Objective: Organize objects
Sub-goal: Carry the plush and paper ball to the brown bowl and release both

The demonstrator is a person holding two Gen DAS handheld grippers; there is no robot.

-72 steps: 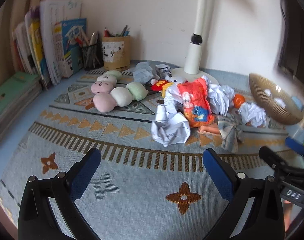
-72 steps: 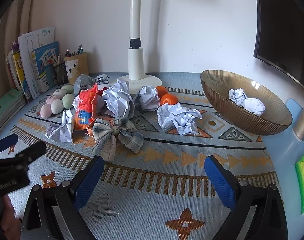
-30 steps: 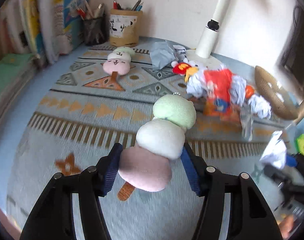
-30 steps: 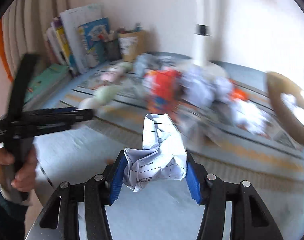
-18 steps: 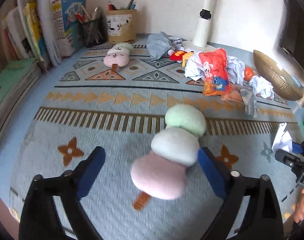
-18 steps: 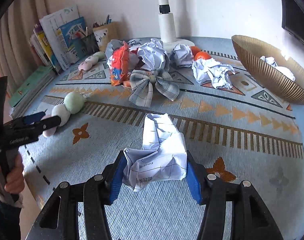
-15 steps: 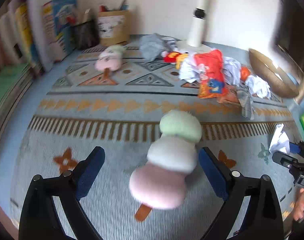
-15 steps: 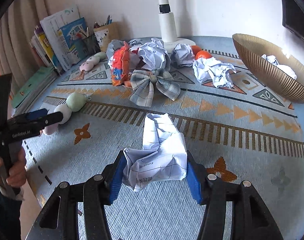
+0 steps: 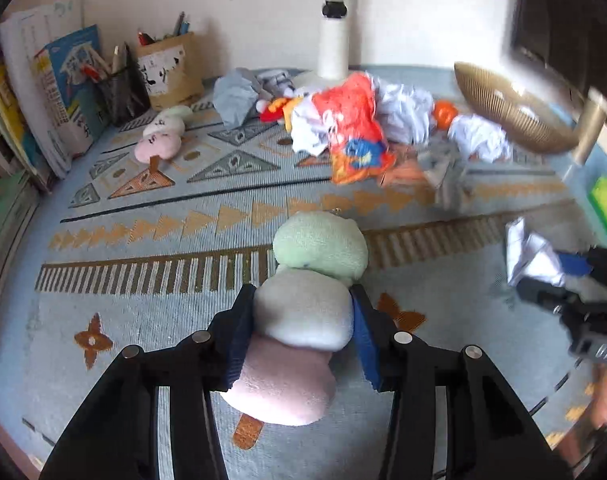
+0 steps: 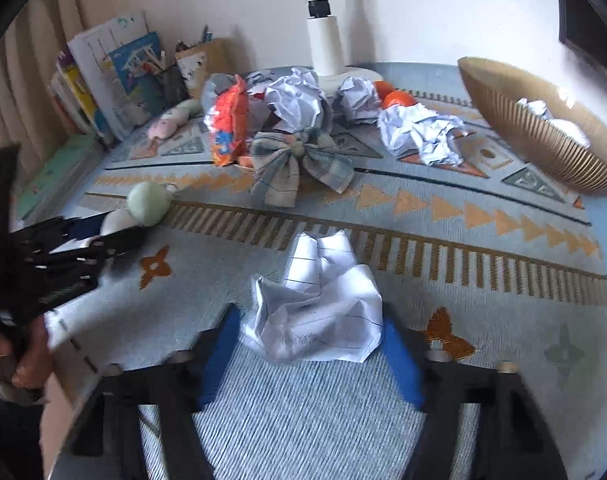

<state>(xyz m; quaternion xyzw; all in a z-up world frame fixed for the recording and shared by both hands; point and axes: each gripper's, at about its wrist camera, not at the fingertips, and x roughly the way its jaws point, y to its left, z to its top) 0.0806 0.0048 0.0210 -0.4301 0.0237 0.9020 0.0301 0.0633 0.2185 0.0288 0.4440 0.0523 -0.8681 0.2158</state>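
My left gripper [image 9: 303,324] is shut on a plush dango skewer [image 9: 303,308] of green, white and pink balls, low over the patterned rug [image 9: 151,248]; it also shows in the right wrist view [image 10: 143,204]. My right gripper [image 10: 309,344] has its jaws apart around a crumpled sheet of lined paper [image 10: 319,308] that rests on the rug; the pads look clear of it. That paper also shows in the left wrist view [image 9: 531,256].
A pile of crumpled paper balls [image 10: 299,108], an orange snack bag [image 10: 227,124], a plaid bow [image 10: 299,160] and oranges [image 10: 395,98] lies mid-rug. A gold ribbed bowl [image 10: 515,128] holds paper at right. A second plush [image 9: 163,136], pen cups [image 9: 167,68] and books [image 9: 43,92] stand at left.
My left gripper opened on the plush skewer about half a second ago and has shut on it again. My right gripper has opened and the crumpled paper now lies on the rug.
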